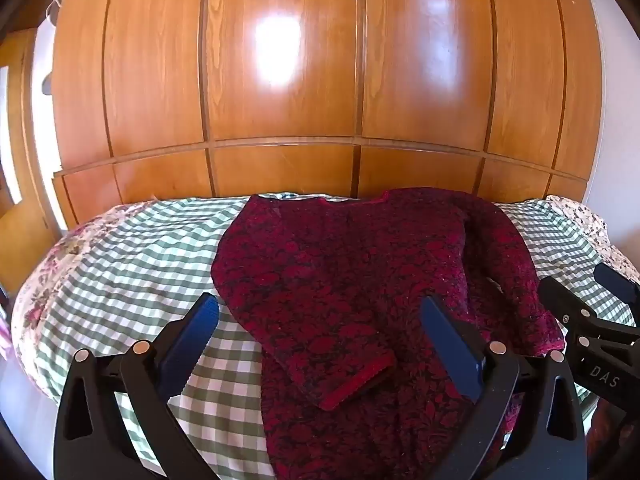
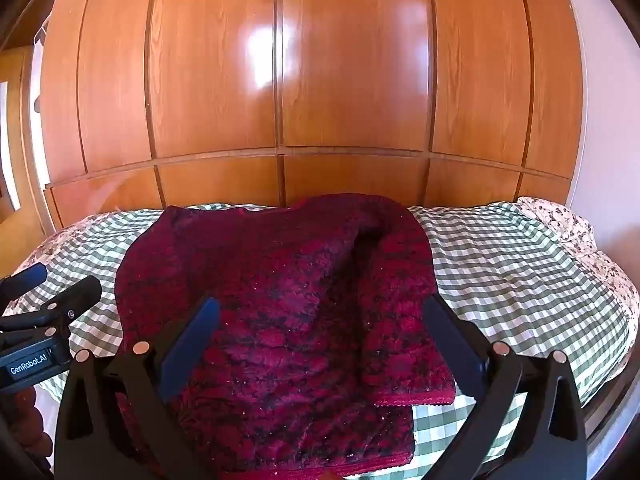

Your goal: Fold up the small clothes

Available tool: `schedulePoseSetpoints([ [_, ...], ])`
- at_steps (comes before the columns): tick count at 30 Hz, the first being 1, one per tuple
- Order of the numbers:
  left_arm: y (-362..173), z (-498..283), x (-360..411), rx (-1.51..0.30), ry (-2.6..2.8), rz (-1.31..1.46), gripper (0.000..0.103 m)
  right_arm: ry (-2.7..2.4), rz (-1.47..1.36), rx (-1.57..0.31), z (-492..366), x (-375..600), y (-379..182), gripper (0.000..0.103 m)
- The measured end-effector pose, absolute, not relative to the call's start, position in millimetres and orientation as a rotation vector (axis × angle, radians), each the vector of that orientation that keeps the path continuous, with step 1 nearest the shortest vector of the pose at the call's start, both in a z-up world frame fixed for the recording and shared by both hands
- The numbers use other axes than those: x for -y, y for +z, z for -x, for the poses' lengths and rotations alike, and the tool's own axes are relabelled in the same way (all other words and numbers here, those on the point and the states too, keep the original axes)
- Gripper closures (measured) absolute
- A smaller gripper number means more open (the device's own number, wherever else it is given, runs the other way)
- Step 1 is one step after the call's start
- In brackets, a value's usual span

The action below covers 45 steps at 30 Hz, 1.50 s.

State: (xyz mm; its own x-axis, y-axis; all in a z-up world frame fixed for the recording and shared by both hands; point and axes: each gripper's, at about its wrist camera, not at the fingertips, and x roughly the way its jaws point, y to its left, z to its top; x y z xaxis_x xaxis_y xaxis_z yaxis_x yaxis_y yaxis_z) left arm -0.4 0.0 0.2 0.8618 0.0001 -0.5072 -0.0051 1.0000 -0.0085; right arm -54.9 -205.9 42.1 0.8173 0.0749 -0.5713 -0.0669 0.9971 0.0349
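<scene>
A dark red patterned sweater (image 1: 344,280) lies mid-bed (image 1: 132,248) with both sleeves folded in, while the left gripper (image 1: 320,320) and right gripper (image 2: 320,320) hover above it, jaws spread wide and empty.

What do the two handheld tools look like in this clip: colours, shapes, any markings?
Both match: the left tool and right tool have black curved plastic arms, blue flat finger pads, and round silver studs. One body reads "DAS", the other shows a "GenRobot.AI" label.
</scene>
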Motion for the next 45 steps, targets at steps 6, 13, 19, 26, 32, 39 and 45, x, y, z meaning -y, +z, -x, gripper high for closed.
schedulePoseSetpoints([
  [6, 1.5, 2.5, -1.5, -0.538, 0.008, 0.016, 0.003, 0.075, -0.017, -0.608, 54.2, 206.7, 42.7, 0.002],
  [13, 0.0, 0.5, -2.5, -0.541, -0.004, 0.015, 0.003, 0.078, -0.015, -0.602, 60.1, 202.6, 43.0, 0.002],
  [19, -3.1, -2.6, 0.3, -0.547, -0.007, 0.010, 0.003, 0.088, -0.016, -0.615, 53.2, 207.1, 39.6, 0.002],
  [26, -4.9, -3.0, 0.5, -0.556, -0.006, 0.013, 0.003, 0.088, -0.014, -0.628, 52.3, 206.1, 36.3, 0.002],
  [32, -5.7, -3.1, 0.3, -0.559, -0.003, 0.017, 0.003, 0.087, -0.010, -0.626, 52.0, 206.2, 34.6, 0.002],
  [39, -6.1, -3.9, 0.0, -0.561, -0.005, 0.018, 0.003, 0.089, -0.008, -0.628, 51.7, 205.9, 34.4, 0.002],
  [45, -7.6, -4.2, -1.4, -0.565, -0.003, 0.023, 0.003, 0.088, -0.006, -0.632, 51.0, 205.9, 34.0, 0.002],
])
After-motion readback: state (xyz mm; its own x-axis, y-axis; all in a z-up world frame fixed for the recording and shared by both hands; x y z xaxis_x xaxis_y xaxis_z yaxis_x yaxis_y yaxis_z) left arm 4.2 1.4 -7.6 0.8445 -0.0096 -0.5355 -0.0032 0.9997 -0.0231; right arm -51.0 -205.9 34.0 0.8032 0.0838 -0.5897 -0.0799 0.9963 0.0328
